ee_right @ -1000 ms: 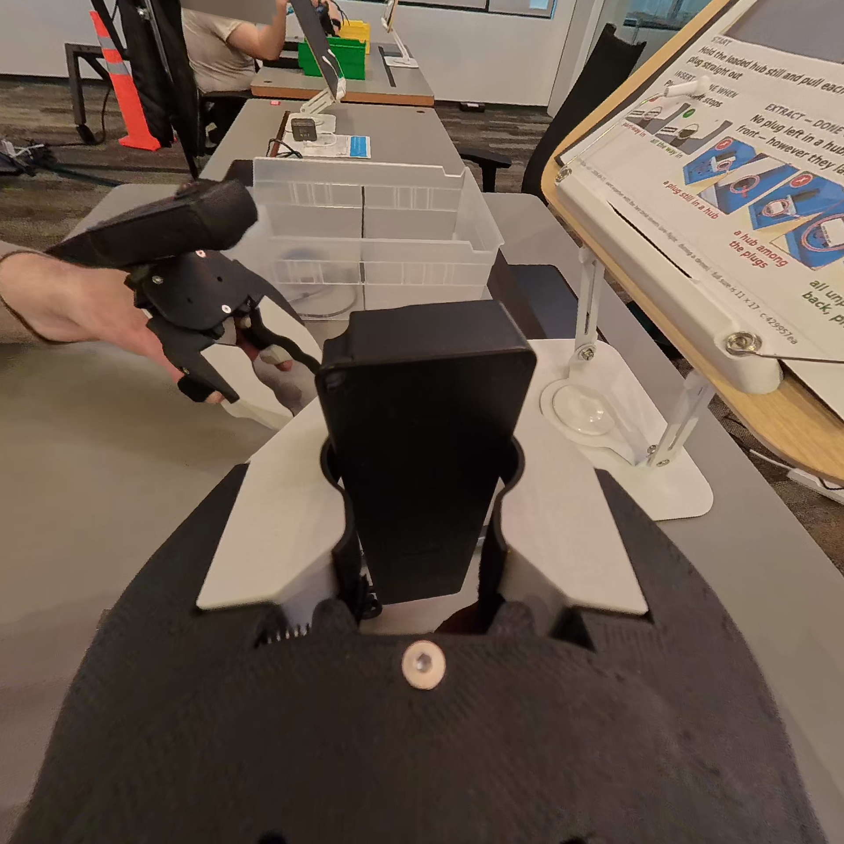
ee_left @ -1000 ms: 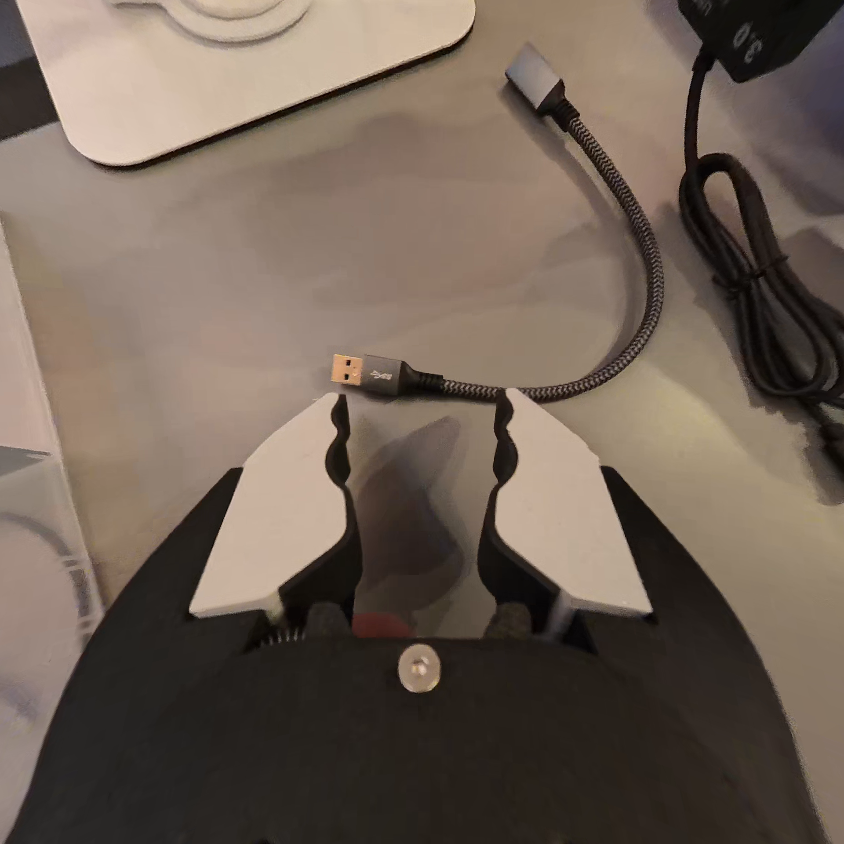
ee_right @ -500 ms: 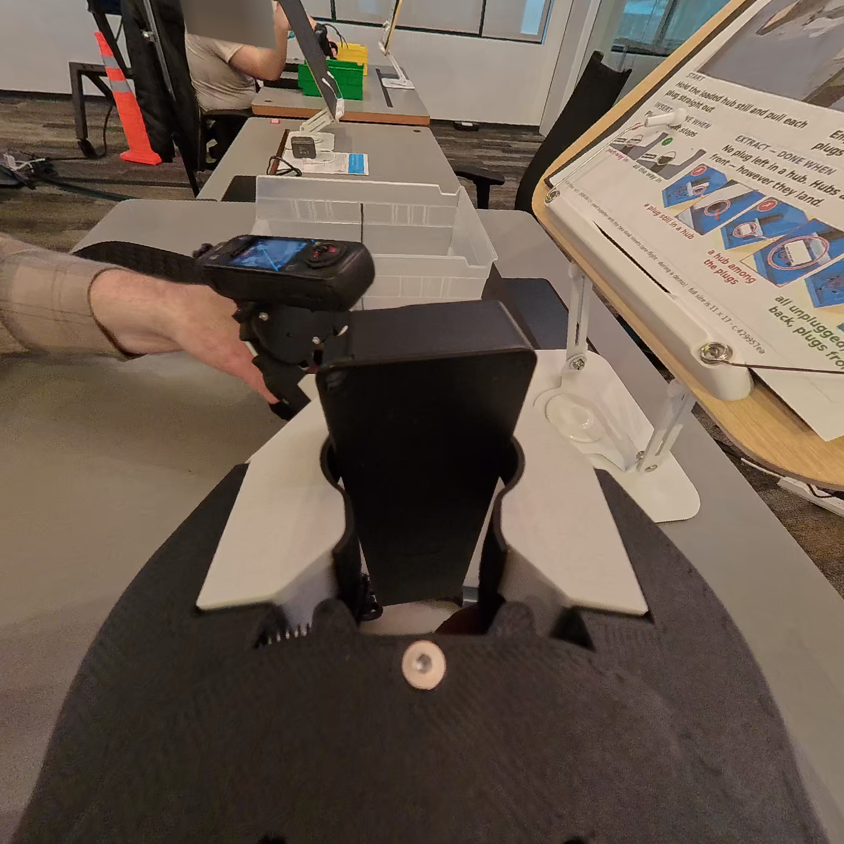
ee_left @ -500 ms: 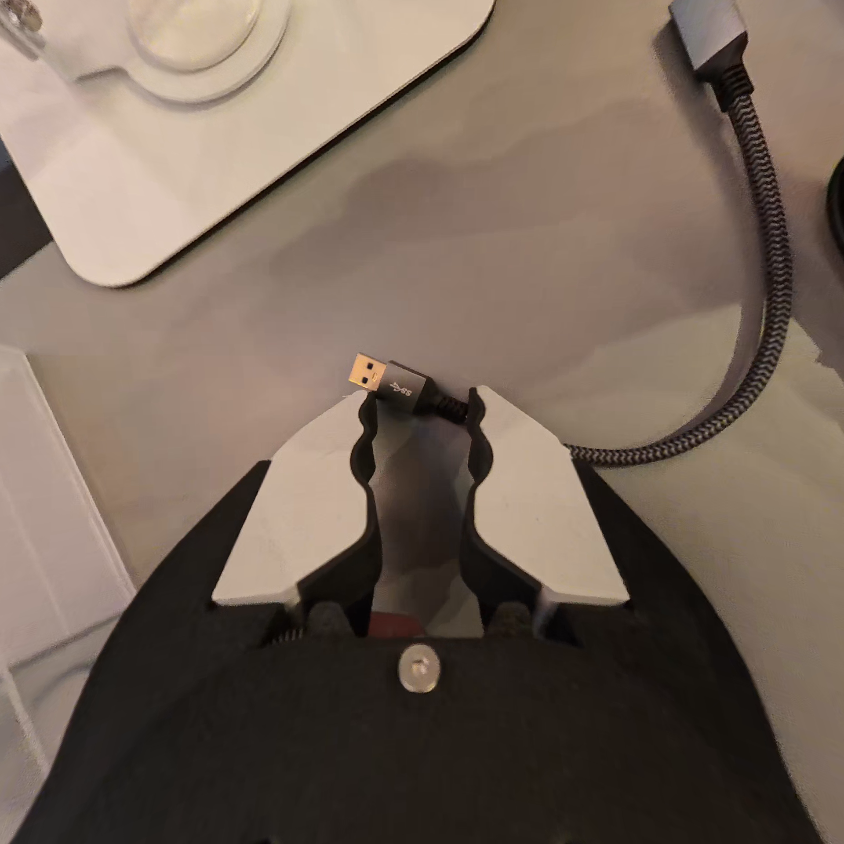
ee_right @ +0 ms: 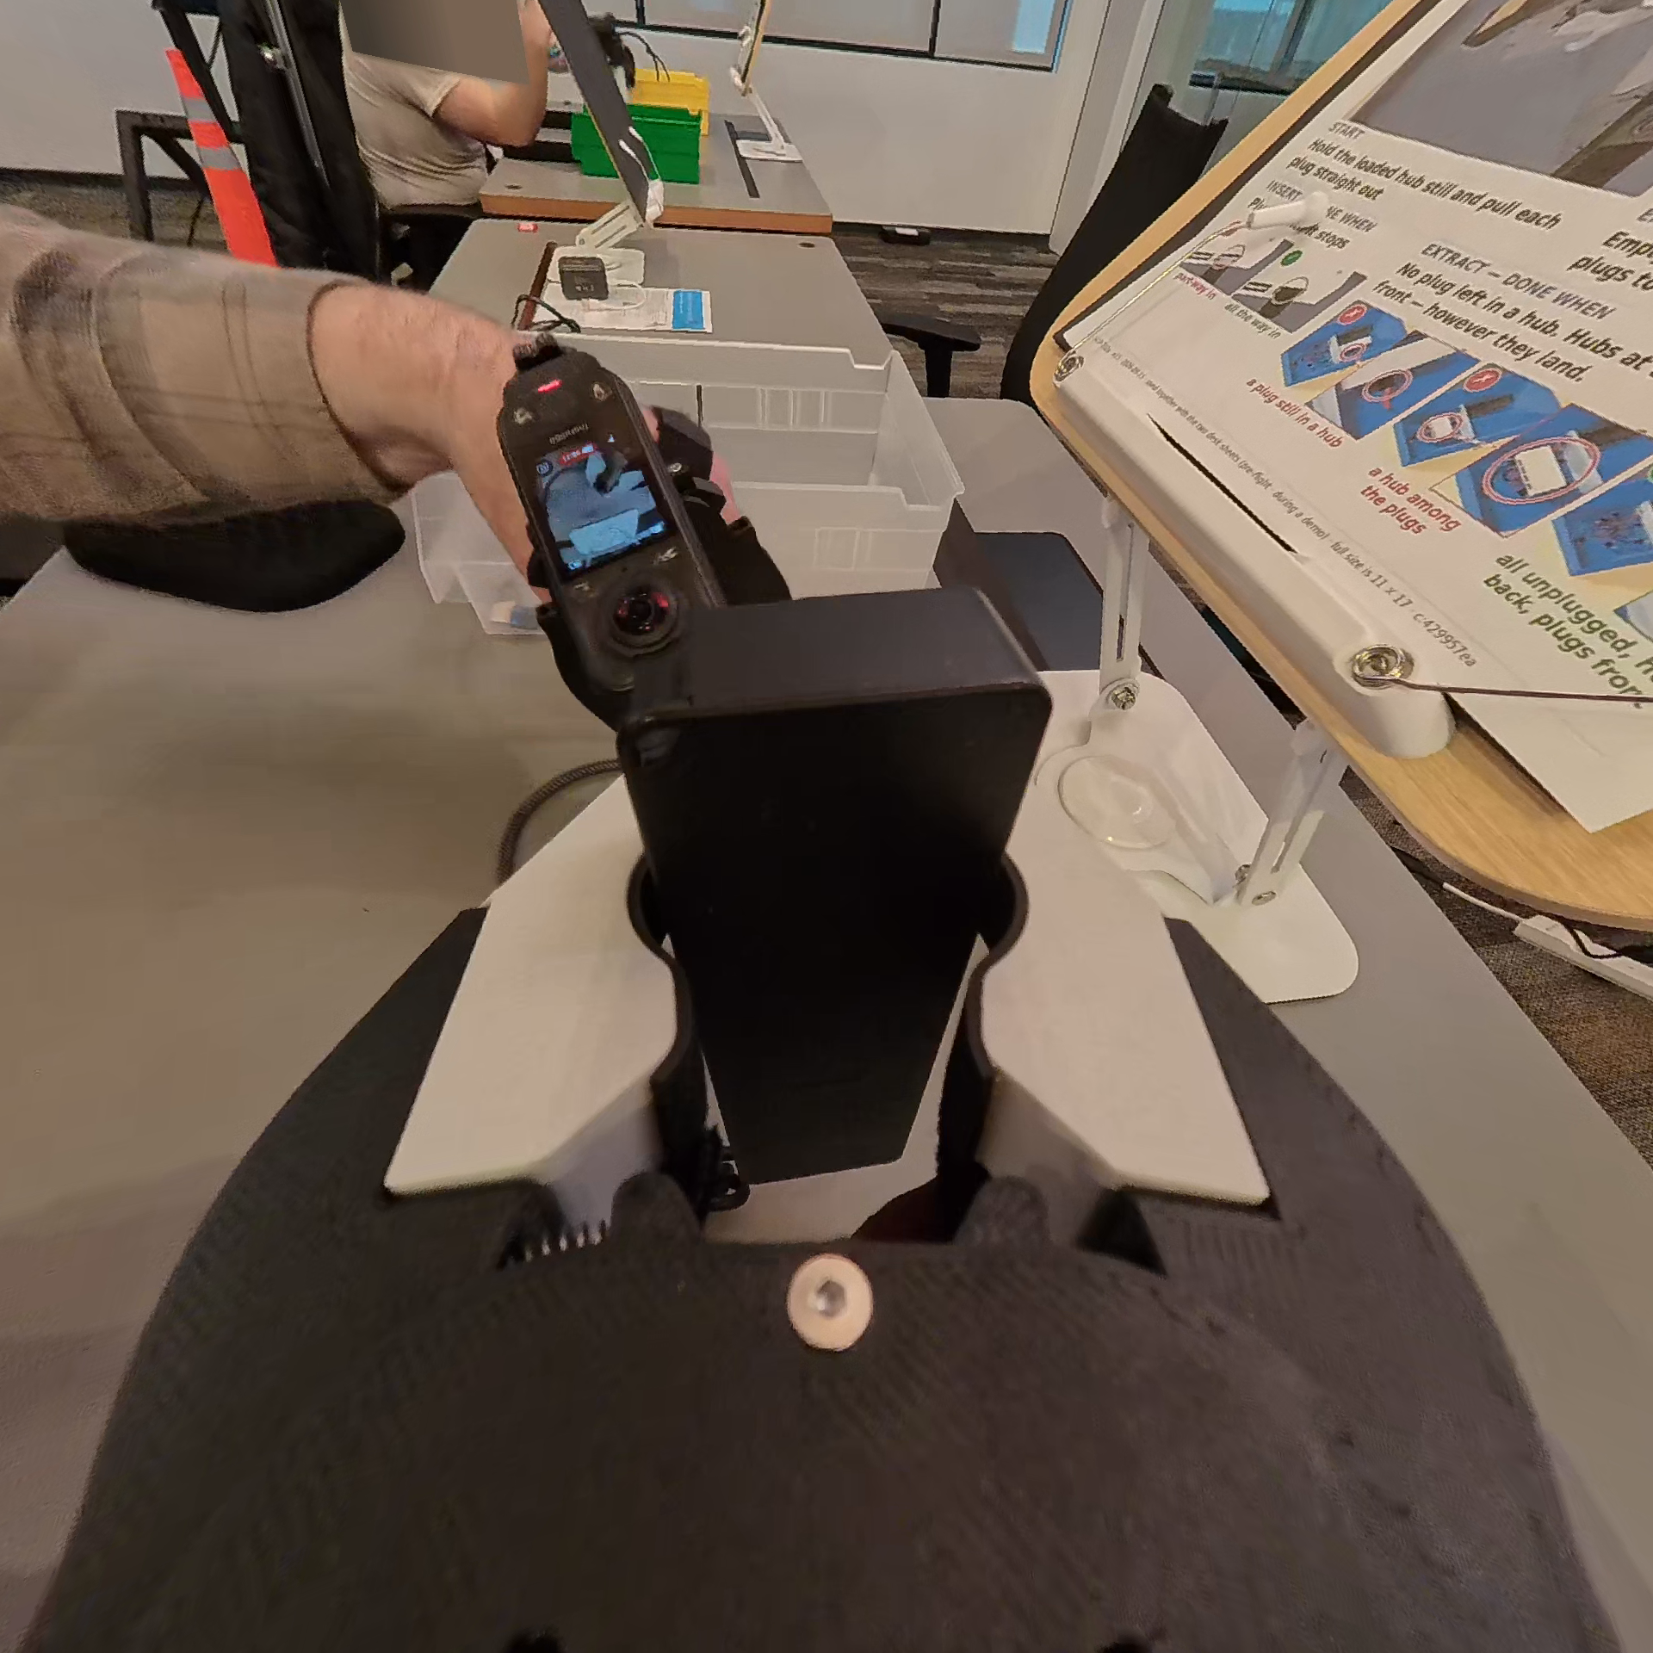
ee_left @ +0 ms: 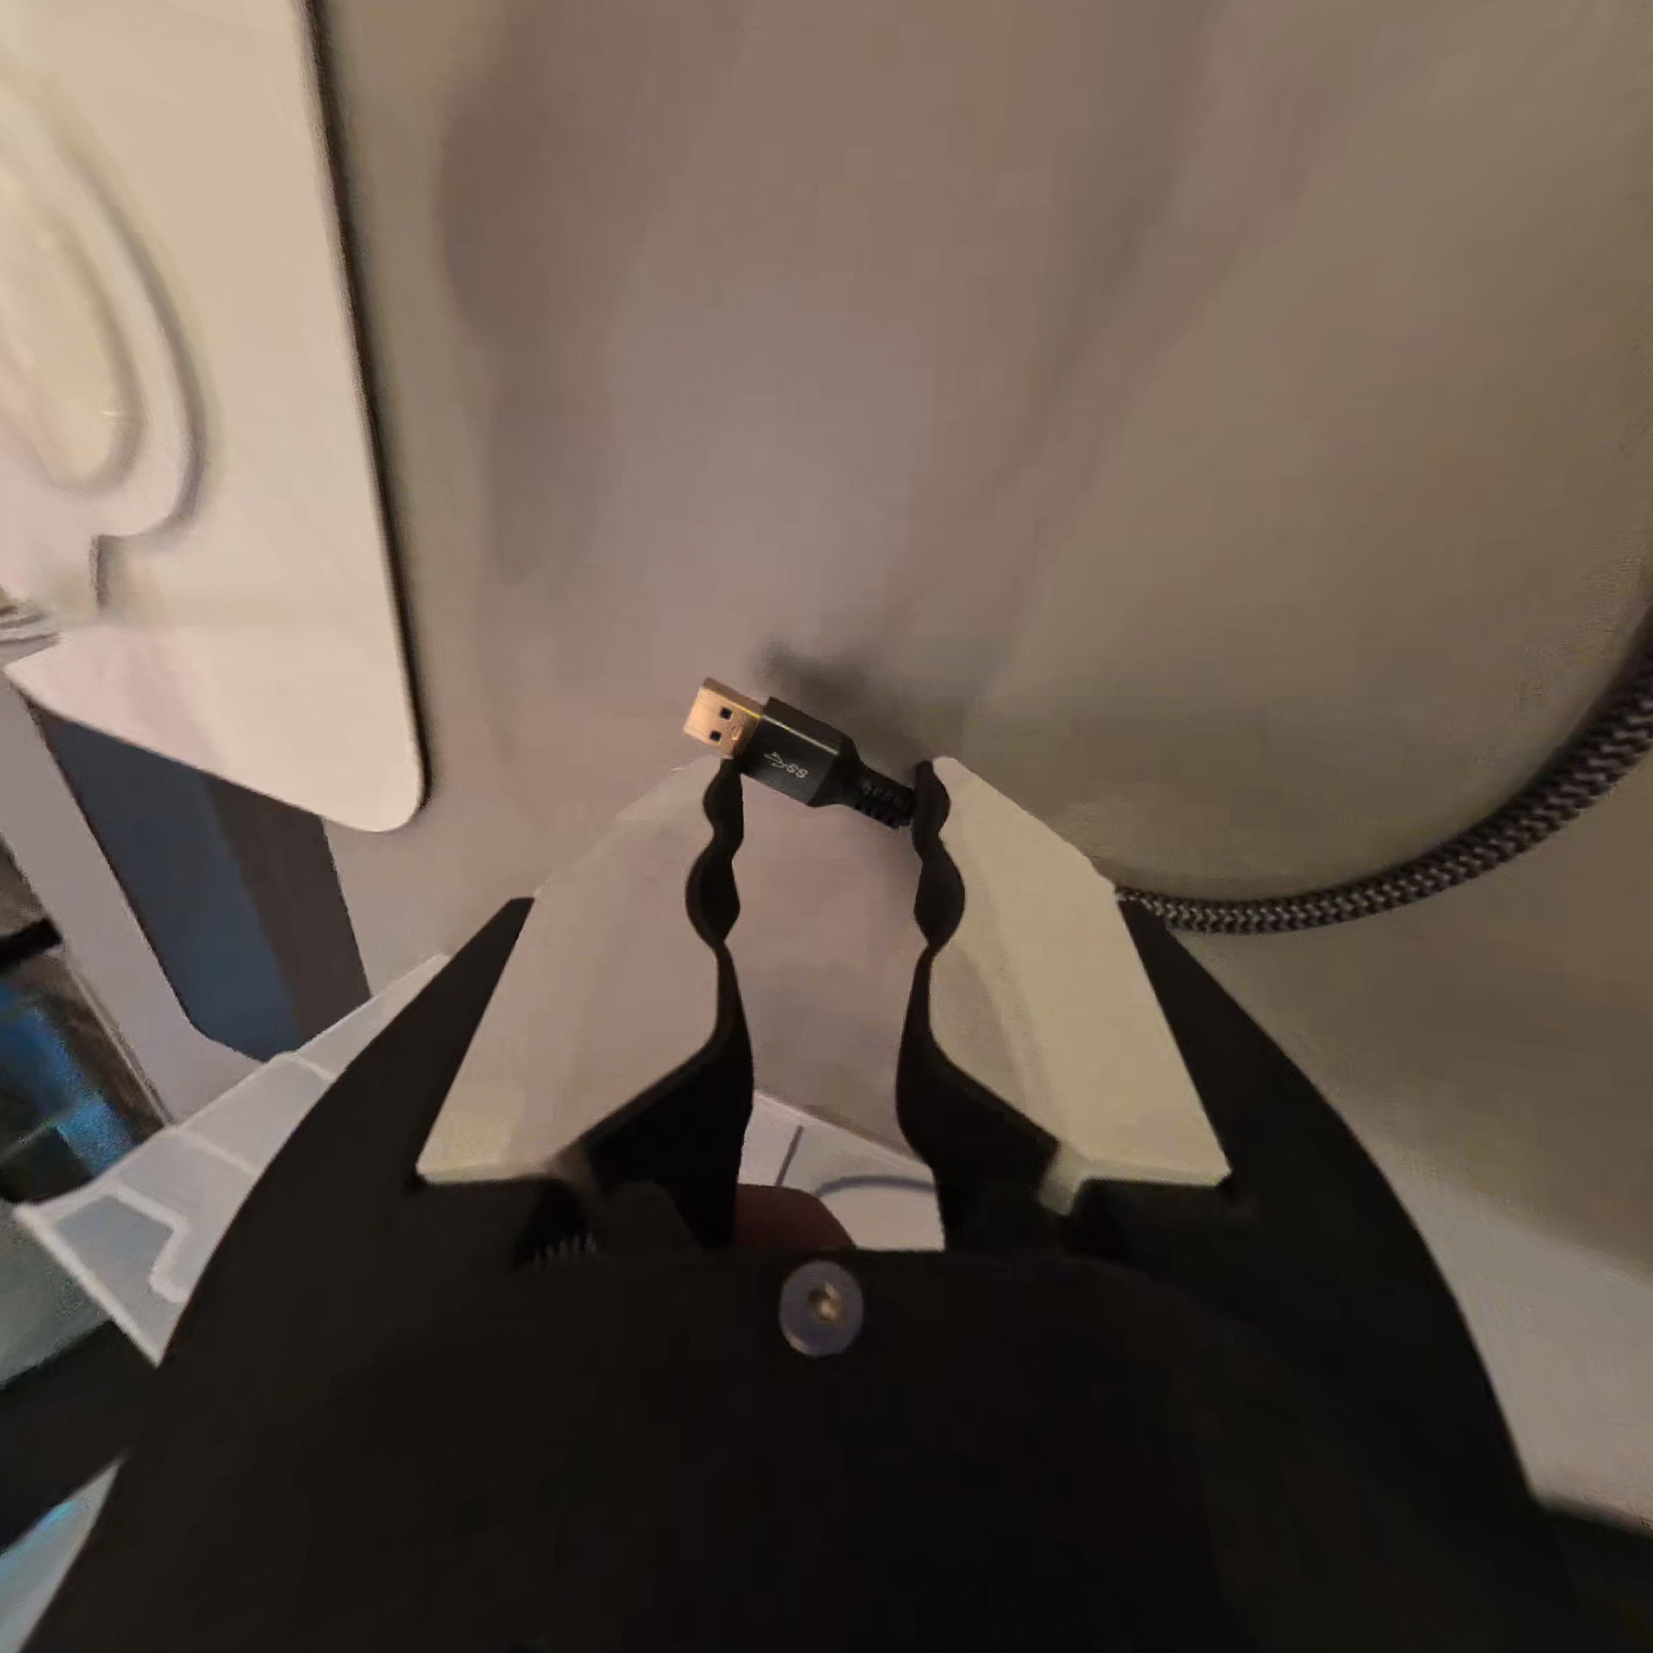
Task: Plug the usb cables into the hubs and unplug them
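Here the left gripper (ee_left: 823, 787) has its white fingers (ee_left: 1011, 894) closed on the grey housing of the USB plug (ee_left: 787, 756), which sits crosswise between their tips with its gold metal end pointing out past the left one. From the plug the braided cable (ee_left: 1395, 885) passes behind the right finger and curves away in a wide arc toward the right edge of the grey surface (ee_left: 984, 358). The white base plate of a stand (ee_left: 206, 572) lies on the surface to the left, and a clear plastic bin (ee_left: 224, 1190) shows at the lower left. The right gripper (ee_right: 827, 894) has its fingers (ee_right: 555, 1011) clamped on the flat black USB hub (ee_right: 832, 850), which stands up between them, its broad face toward the camera and its top well above the fingertips. Beyond the hub, a person's hand (ee_right: 429, 402) in a plaid sleeve holds the left gripper, whose small black camera (ee_right: 599, 528) faces this view. A tilted board with an instruction sheet (ee_right: 1431, 358) stands over the right edge of the surface. A person sits at a farther table in the background.
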Demonstrator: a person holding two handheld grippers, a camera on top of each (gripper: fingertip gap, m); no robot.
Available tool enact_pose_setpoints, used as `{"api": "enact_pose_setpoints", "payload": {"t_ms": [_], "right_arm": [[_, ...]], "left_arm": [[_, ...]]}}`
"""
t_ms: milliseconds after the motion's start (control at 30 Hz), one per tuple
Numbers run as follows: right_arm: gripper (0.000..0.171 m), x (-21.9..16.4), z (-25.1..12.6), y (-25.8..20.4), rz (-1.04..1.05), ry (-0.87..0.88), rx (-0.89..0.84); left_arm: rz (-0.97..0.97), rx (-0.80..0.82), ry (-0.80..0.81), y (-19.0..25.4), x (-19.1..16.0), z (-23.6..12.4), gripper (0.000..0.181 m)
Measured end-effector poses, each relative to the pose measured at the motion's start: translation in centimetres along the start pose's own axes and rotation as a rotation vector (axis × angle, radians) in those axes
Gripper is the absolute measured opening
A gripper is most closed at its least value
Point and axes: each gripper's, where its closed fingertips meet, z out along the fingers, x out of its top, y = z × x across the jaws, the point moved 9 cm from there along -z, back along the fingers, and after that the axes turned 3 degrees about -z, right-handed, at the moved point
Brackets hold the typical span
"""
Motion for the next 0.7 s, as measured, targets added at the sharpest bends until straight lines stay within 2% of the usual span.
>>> {"api": "enact_pose_setpoints", "payload": {"t_ms": [67,133,233,433,533,600,700], "right_arm": [[0.063,0.0,0.0,0.0,-0.001,-0.004,0.0],[0.063,0.0,0.0,0.0,-0.001,-0.002,0.0],[0.063,0.0,-0.1,0.0,-0.003,-0.002,0.001],[0.063,0.0,-0.3,0.1,-0.001,0.005,-0.002],[0.063,0.0,-0.3,0.1,-0.001,0.004,-0.004],[0.063,0.0,-0.2,0.0,-0.002,0.002,-0.005],[0.063,0.1,-0.1,0.0,-0.005,0.002,-0.005]], "left_arm": [[0.122,-0.027,-0.029,0.4,-0.3,-0.2,0.037],[0.222,-0.057,0.024,1.4,0.0,-0.4,0.037],[0.236,-0.066,0.103,2.5,0.0,-0.7,0.037],[-0.109,0.092,0.229,3.5,-0.9,-1.3,0.039],[-0.279,0.057,0.312,4.4,-1.4,-1.6,0.051],[-0.378,0.118,0.313,4.2,-1.9,-1.6,0.052],[-0.604,0.1,0.395,4.3,-1.8,-1.0,0.052]]}}
